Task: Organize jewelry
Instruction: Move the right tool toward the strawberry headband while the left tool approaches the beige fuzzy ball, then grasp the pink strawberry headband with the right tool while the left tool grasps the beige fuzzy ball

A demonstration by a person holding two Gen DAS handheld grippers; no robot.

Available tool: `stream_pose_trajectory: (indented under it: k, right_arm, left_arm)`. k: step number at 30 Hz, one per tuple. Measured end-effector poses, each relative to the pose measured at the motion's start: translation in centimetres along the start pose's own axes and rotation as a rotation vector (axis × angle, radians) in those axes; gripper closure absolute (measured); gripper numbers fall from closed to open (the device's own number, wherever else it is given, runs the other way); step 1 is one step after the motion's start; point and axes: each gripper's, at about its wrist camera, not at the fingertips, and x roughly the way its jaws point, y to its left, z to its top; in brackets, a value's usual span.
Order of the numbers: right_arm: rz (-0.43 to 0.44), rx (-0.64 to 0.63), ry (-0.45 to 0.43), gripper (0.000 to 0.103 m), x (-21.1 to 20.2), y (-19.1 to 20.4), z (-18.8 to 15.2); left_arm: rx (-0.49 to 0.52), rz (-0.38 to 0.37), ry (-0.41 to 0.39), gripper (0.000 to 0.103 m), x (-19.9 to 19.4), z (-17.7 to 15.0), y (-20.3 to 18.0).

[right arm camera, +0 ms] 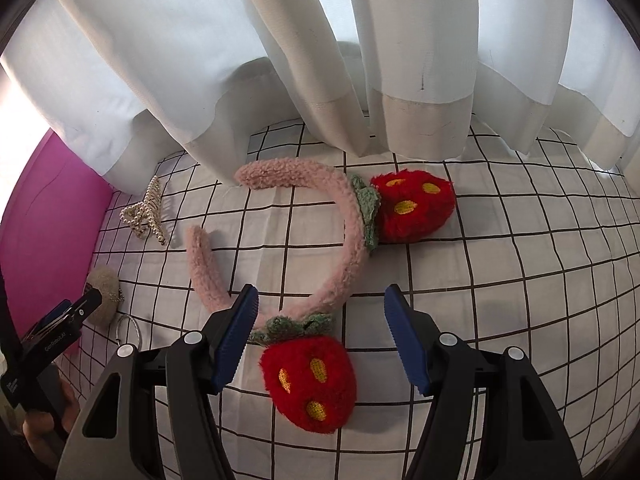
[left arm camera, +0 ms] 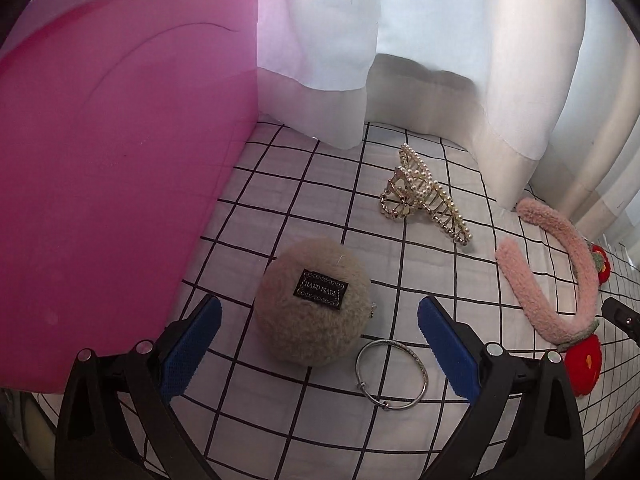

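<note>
My left gripper (left arm camera: 318,316) is open and empty, its jaws either side of a beige fluffy pompom (left arm camera: 314,302) with a black label. A silver bangle (left arm camera: 392,374) lies just right of the pompom. A pearl claw clip (left arm camera: 424,196) lies farther back. My right gripper (right arm camera: 320,304) is open and empty above a pink fuzzy headband (right arm camera: 344,240) with two red strawberries (right arm camera: 310,384); the near strawberry lies between the jaws. The headband also shows in the left wrist view (left arm camera: 560,276). The clip (right arm camera: 146,210), pompom (right arm camera: 104,292) and bangle (right arm camera: 128,330) lie at the left of the right wrist view.
A pink box (left arm camera: 112,168) stands at the left; it also shows in the right wrist view (right arm camera: 44,216). White curtains (left arm camera: 440,40) hang at the back onto the checked cloth (left arm camera: 320,184).
</note>
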Motion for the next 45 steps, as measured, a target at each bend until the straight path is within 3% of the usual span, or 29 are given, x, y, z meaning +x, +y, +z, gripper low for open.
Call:
stream_pose_trajectory:
  k: [20,26,31,38,39,41,43,45]
  right_arm:
    - [-0.119,0.036,0.099,0.040,5.5,-0.3,1.8]
    - [-0.165,-0.005,0.089,0.040,6.4,0.5,2.4]
    - [-0.207,-0.064,0.079,0.030,7.3,1.9,2.3]
    - [-0.196,-0.074,0.065,0.031,7.5,2.4,2.1]
    - [-0.193,-0.079,0.067,0.032,7.5,2.5,2.0]
    - [-0.188,-0.090,0.061,0.046,7.0,2.7,1.6]
    - [-0.197,-0.098,0.051,0.077,6.4,2.8,1.2]
    - [-0.188,-0.092,0.051,0.081,6.2,2.8,1.1]
  left_arm:
    - [0.031,0.000,0.028,0.006,3.4,1.0,-0.5]
    - [0.021,-0.016,0.059,0.006,4.4,0.9,-0.3]
    - [0.051,-0.001,0.044,0.006,4.6,0.8,-0.5]
    - [0.055,-0.002,0.044,0.007,4.6,0.8,-0.7]
    - [0.055,-0.003,0.044,0.009,4.6,0.8,-0.6]
    - [0.052,-0.004,0.034,0.018,4.6,1.0,-0.6]
    - [0.047,-0.009,0.019,0.037,4.3,0.9,-0.6]
    - [0.044,-0.007,0.013,0.041,4.1,0.7,-0.5]
